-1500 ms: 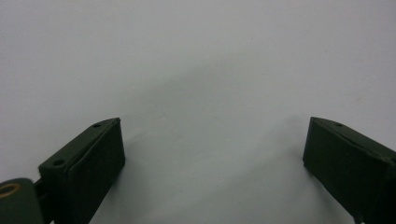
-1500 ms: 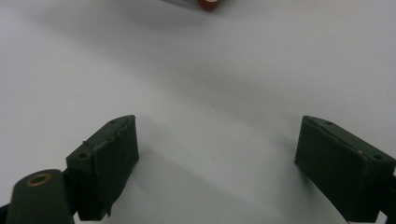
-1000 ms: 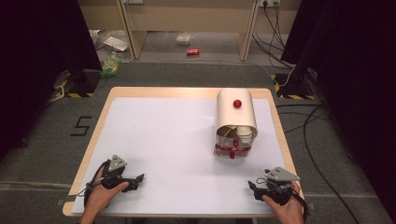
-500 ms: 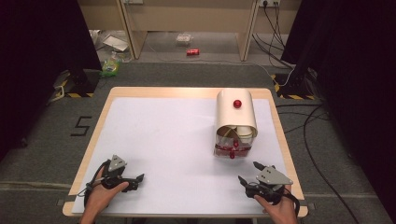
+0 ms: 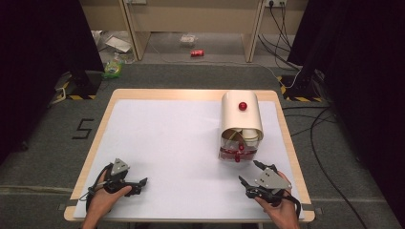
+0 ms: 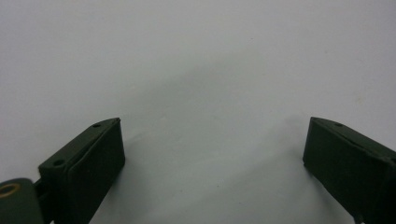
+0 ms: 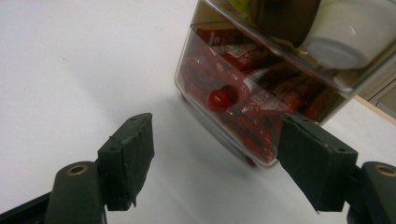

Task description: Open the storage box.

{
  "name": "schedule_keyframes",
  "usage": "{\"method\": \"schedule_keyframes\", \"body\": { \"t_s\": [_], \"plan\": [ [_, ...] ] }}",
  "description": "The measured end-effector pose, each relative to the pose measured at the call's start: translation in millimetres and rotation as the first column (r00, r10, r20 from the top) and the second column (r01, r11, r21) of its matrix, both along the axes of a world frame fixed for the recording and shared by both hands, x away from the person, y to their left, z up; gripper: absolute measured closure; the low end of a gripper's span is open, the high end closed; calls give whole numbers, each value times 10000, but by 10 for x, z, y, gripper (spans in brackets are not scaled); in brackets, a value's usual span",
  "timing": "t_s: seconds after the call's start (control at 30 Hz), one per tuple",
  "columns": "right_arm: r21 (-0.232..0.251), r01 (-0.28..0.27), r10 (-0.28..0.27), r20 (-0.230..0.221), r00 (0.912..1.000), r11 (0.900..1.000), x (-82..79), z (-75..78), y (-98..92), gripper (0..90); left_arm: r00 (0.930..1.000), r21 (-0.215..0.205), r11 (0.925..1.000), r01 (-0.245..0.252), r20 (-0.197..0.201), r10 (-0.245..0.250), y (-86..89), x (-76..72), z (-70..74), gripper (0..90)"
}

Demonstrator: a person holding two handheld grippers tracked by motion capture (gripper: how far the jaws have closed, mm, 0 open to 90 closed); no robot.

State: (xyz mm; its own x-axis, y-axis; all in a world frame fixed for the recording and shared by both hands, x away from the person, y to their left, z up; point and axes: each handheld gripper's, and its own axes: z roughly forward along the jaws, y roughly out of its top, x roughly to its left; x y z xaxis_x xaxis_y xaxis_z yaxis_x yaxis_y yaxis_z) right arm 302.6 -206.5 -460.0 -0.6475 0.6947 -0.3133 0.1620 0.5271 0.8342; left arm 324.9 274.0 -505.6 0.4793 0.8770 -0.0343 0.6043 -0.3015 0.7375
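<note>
Movement on my right gripper (image 5: 251, 176) only: it's slid forward and in, jaws spread wide, empty, now just short of the storage box (image 5: 241, 125) and its red drawer knob (image 7: 218, 99). Probably a drawer pull next. Left gripper (image 5: 138, 183) parked, jaws apart.

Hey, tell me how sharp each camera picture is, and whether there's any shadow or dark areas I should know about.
High view: table evenly lit and fairly sharp, room black at both sides. Left gripper view: soft all over, a faint grey shadow on the white surface between the left gripper jaws. Right gripper view: the right gripper jaws are blurred, the clear drawer of red packets only slightly sharper.
</note>
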Motion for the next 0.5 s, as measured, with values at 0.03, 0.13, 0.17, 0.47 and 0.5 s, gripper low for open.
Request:
{"method": "schedule_keyframes", "body": {
  "t_s": [0.03, 0.13, 0.17, 0.47, 0.5],
  "plan": [
    [-126, -79, 81, 115, 9999, 9999, 22, 4, 31, 283, 10000, 1, 10000, 0, 0, 0, 0, 0, 0, 47],
    [-324, -151, 158, 236, 9996, 9994, 56, 8, 95, 289, 10000, 0, 10000, 0, 2, 0, 0, 0, 0, 47],
    [-350, -193, 204, 302, 9993, 9992, 66, 7, 121, 290, 10000, -4, 10000, 2, -4, -2, 0, 0, 0, 47],
    [-980, -524, 610, 873, 9943, 9938, 157, 10, 283, 300, 10000, 1, 10000, 1, -1, -1, 0, 0, 0, 47],
    [-1039, -617, 720, 988, 9925, 9927, 176, 11, 301, 300, 10000, -2, 10000, 1, -1, -1, 0, 0, 0, 47]
  ]
}}
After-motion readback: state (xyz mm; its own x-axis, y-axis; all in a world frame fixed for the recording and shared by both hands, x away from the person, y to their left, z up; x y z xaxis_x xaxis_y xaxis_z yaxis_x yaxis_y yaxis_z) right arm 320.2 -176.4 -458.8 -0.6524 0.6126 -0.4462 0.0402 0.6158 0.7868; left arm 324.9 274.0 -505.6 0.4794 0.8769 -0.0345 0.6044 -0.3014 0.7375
